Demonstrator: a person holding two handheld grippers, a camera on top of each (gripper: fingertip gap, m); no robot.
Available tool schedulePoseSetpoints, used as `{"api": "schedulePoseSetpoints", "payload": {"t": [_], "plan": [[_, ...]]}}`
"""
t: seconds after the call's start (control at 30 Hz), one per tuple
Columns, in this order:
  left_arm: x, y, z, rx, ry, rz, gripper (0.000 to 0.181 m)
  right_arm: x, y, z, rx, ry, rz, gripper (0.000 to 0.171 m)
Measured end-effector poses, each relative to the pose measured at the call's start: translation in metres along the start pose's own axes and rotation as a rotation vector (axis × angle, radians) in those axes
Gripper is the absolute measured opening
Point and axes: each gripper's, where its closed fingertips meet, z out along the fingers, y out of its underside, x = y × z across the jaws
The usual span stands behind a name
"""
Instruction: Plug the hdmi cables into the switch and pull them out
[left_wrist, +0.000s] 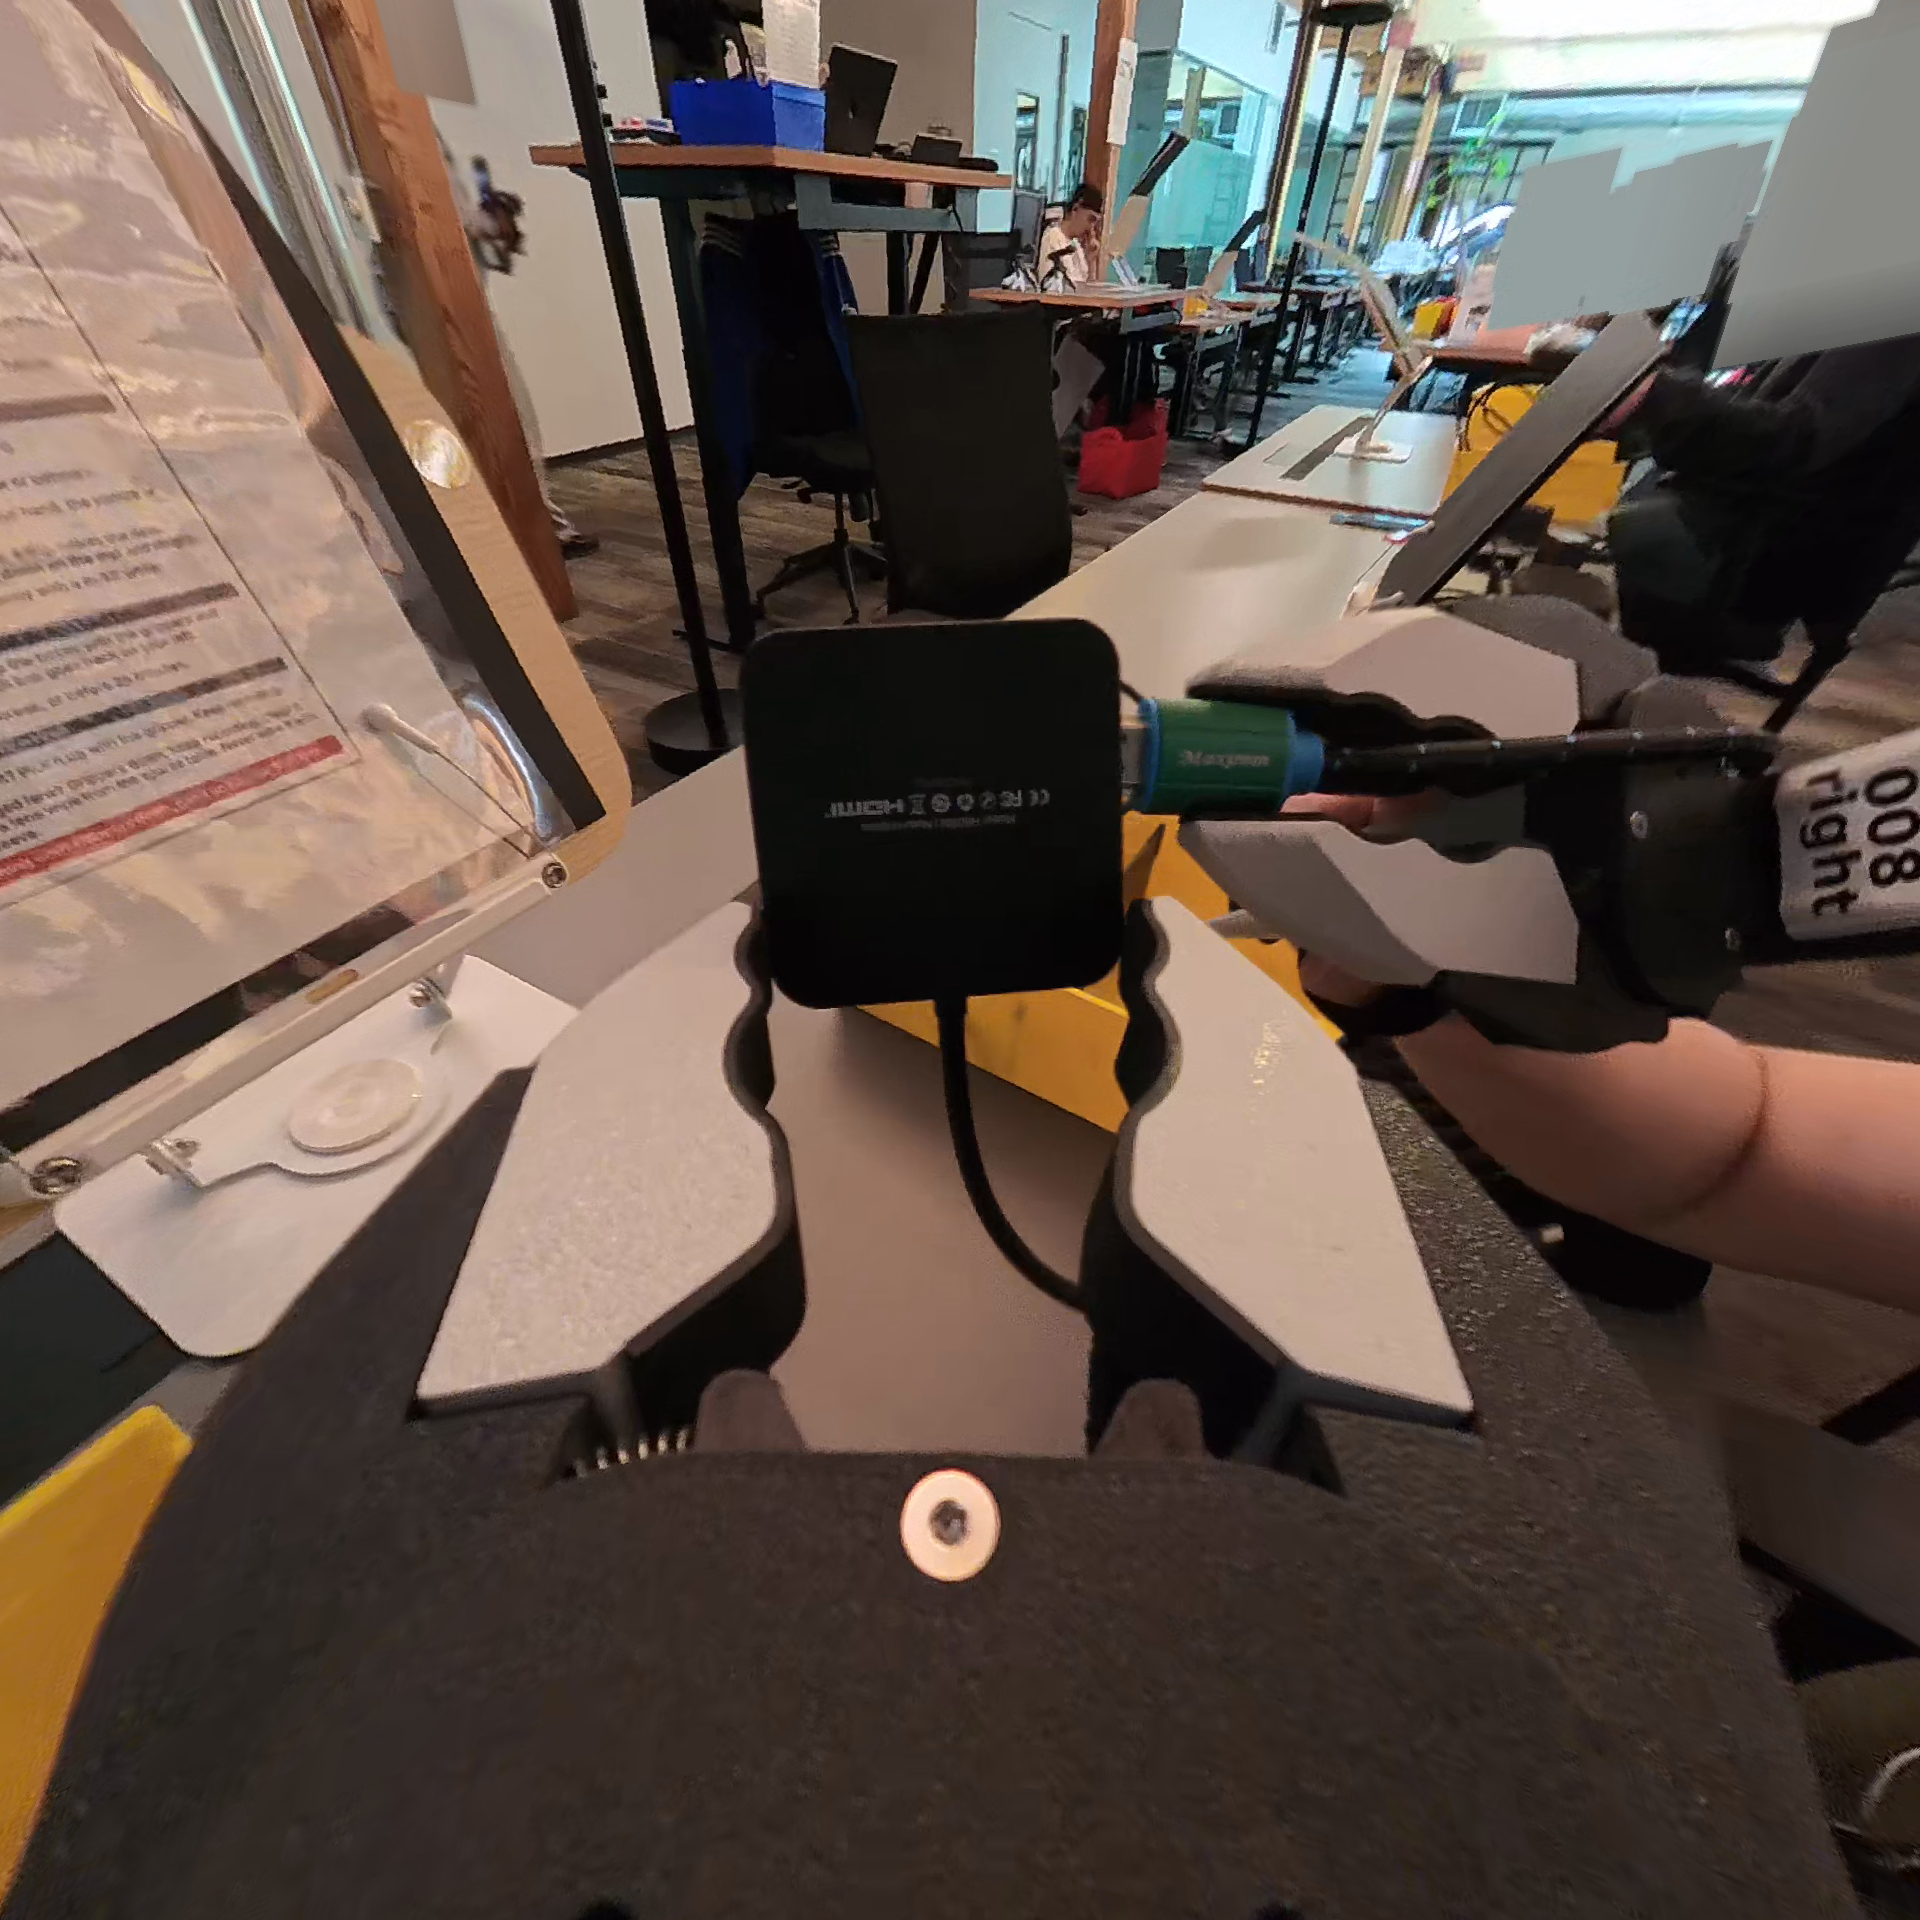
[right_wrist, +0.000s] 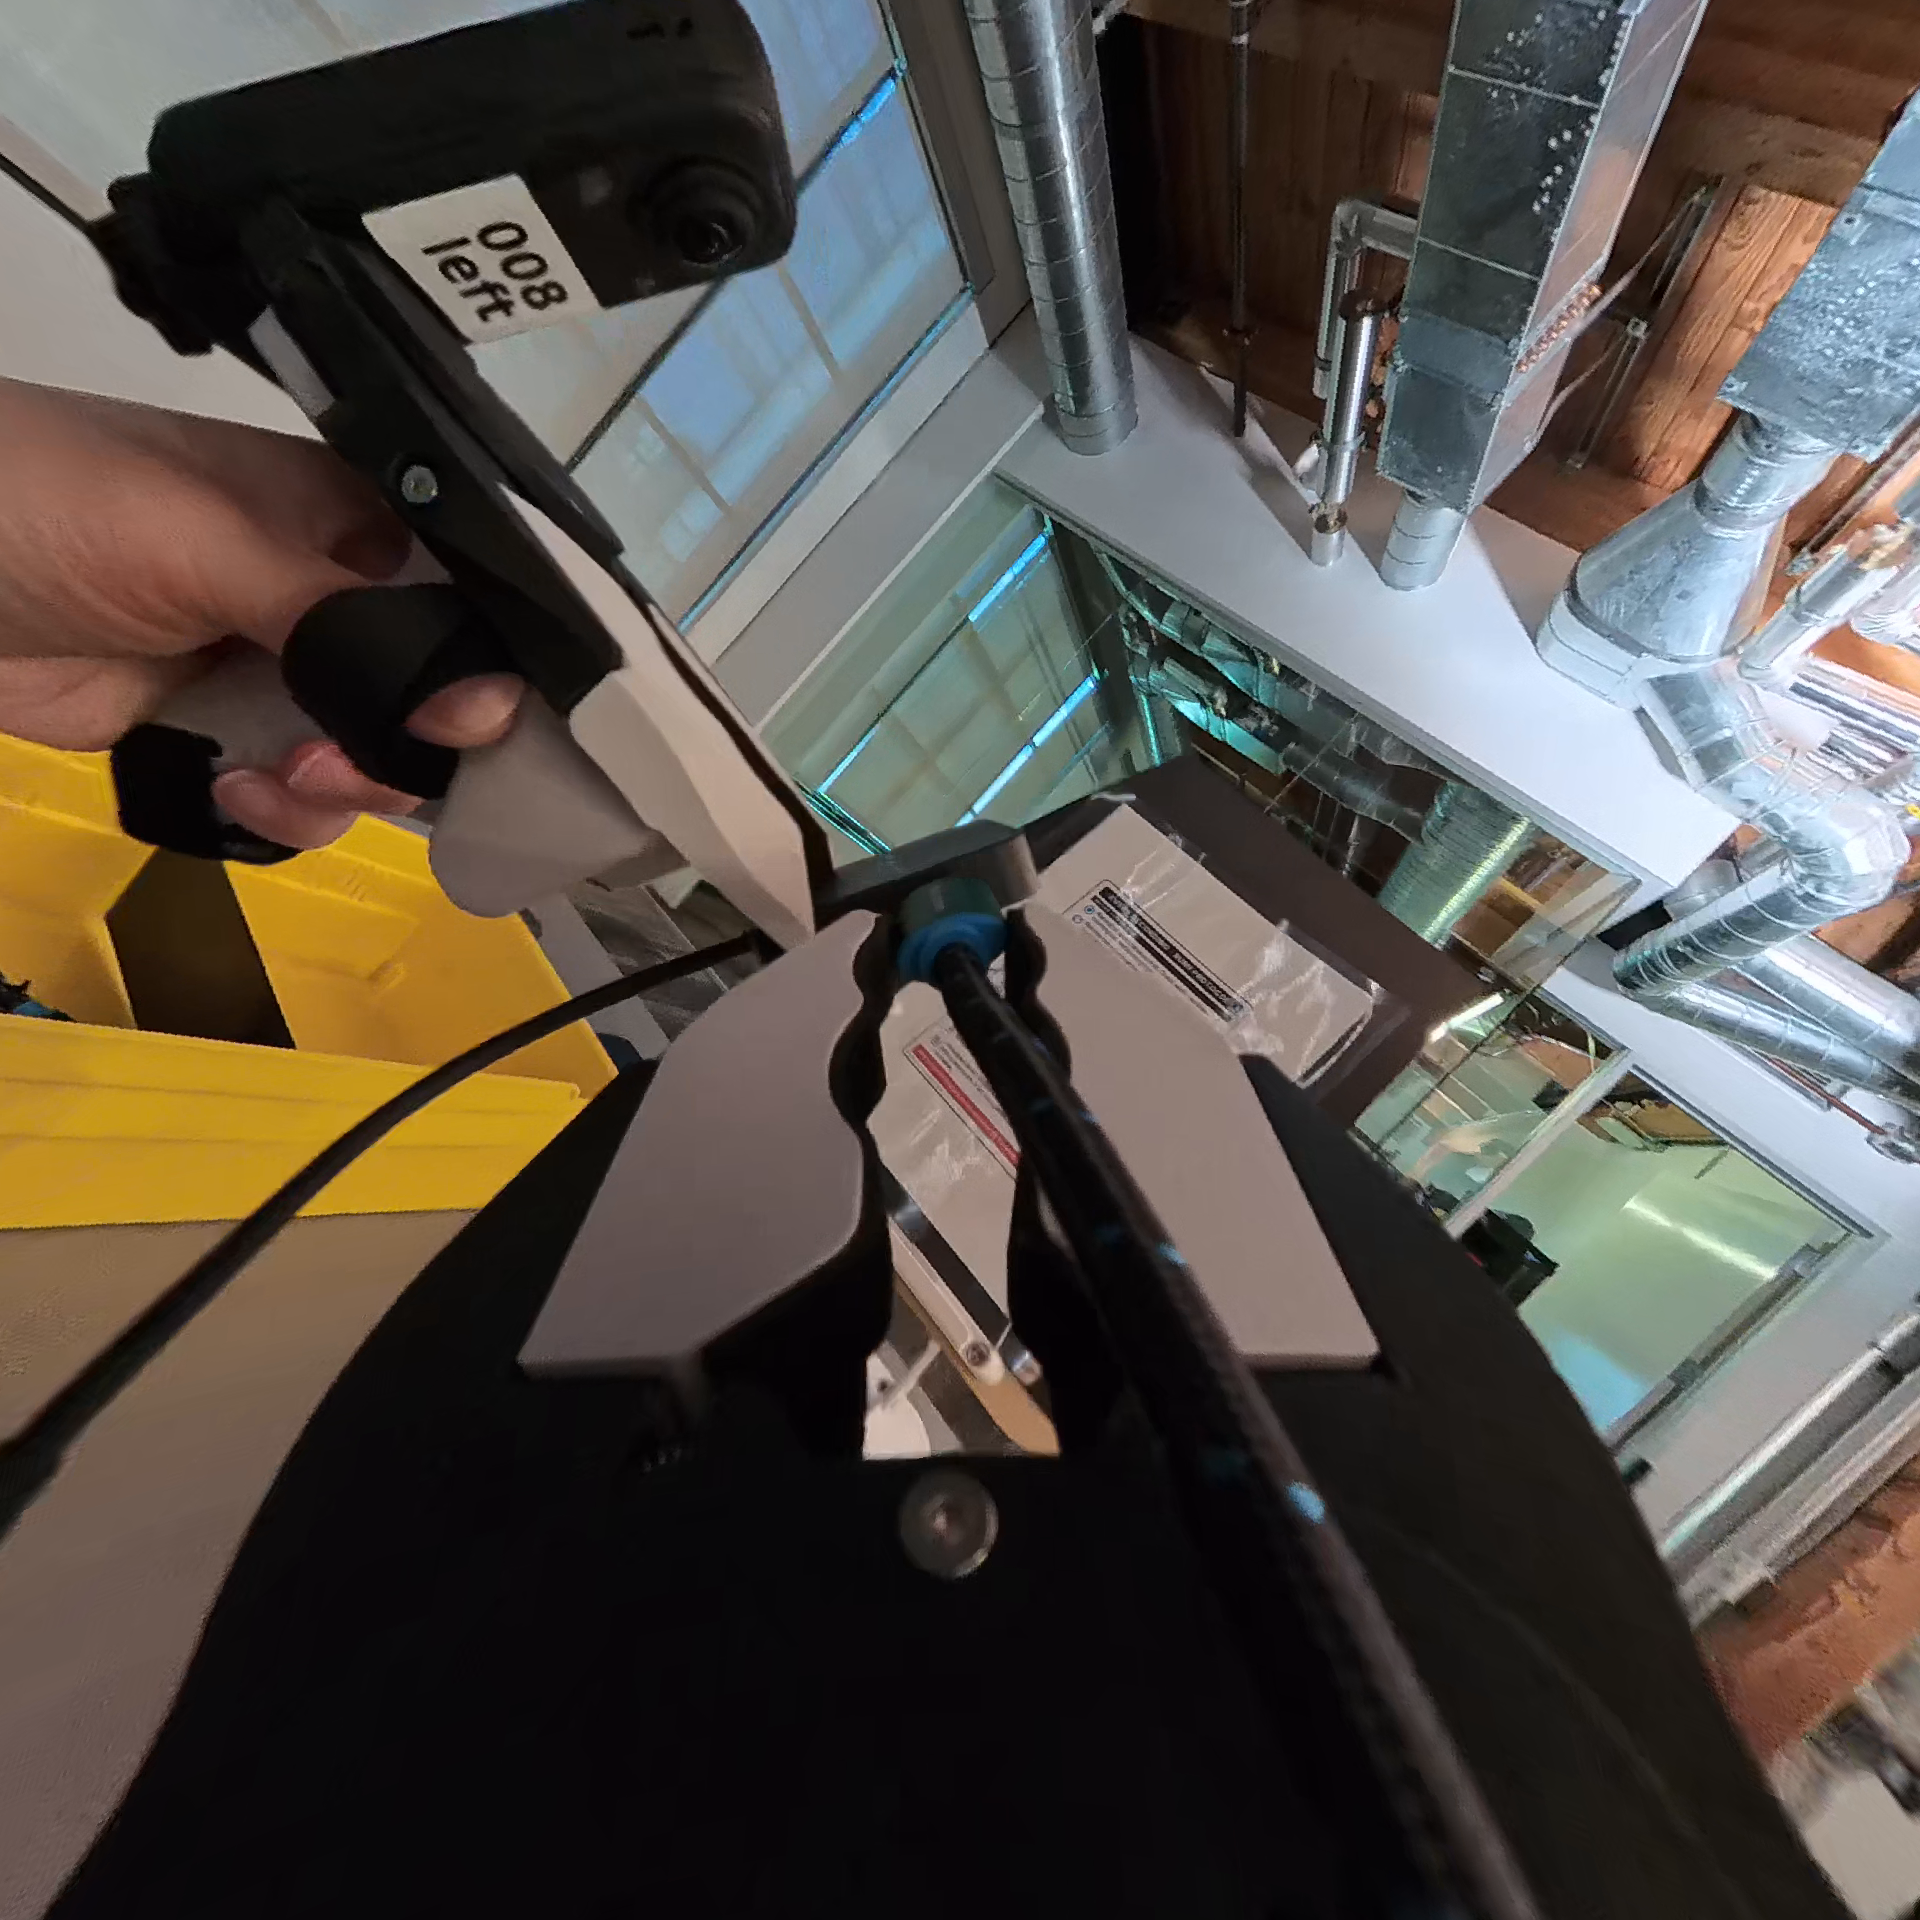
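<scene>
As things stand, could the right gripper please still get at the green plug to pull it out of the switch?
Probably yes: the right gripper is already shut on the green plug, and the left gripper holds the switch.

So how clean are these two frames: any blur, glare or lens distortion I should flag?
Left wrist view: heavy wide-angle bending at the edges; the switch and green plug are fairly sharp, while the plastic-covered sign at left is smeared and glary. Right wrist view: tilted hard, the windows are bright, the lower right corner streaks with motion blur, and the braided cable is soft near the lens.
</scene>
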Motion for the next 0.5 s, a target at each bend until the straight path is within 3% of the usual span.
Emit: {"api": "schedulePoseSetpoints", "payload": {"t": [0.5], "plan": [[-0.0026,-0.0018,0.0081,0.049,-0.037,0.106,0.066,-0.0053,-0.0018,-0.0028,0.055,-0.06,-0.027,0.02]]}}
